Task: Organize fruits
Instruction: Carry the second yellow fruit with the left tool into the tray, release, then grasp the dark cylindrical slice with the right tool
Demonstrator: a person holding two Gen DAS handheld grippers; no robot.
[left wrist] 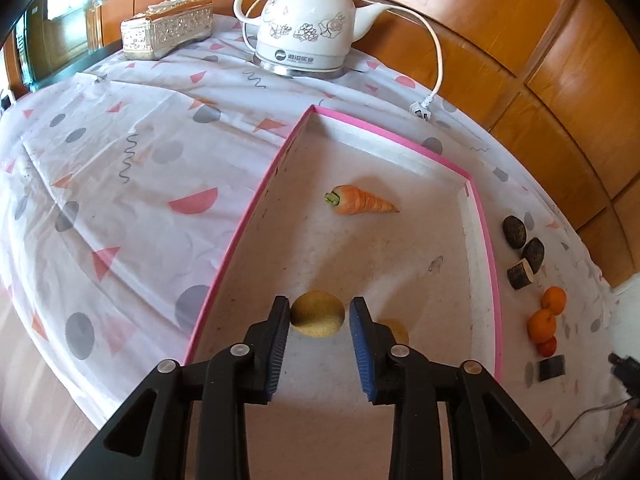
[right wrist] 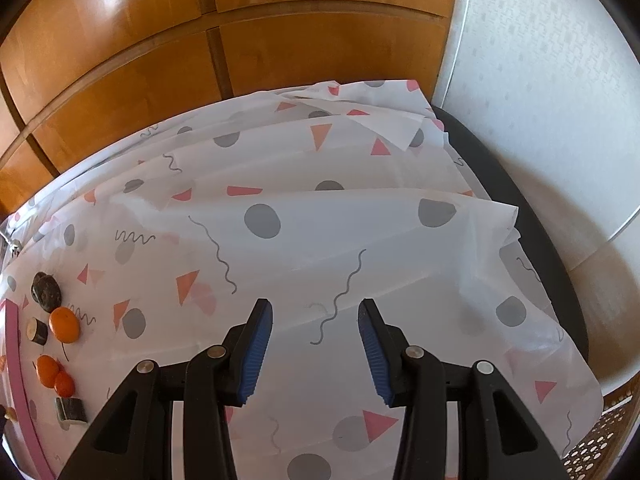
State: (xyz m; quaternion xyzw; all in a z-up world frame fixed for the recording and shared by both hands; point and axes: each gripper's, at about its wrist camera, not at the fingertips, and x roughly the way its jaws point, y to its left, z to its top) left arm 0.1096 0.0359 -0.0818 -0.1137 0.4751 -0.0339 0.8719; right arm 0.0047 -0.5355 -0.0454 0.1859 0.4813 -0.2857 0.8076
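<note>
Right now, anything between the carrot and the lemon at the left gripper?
No. In the left wrist view only bare box floor lies between the carrot and the lemon.

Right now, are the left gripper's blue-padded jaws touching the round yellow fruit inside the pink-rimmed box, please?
Cannot tell. In the left wrist view the left gripper frames the round yellow fruit closely; no clear gap or press shows.

Patterned tablecloth (left wrist: 120,168), pink-rimmed box (left wrist: 490,248), kettle (left wrist: 306,28), tissue box (left wrist: 168,28), oranges (left wrist: 542,324), dark pieces (left wrist: 520,274)
</note>
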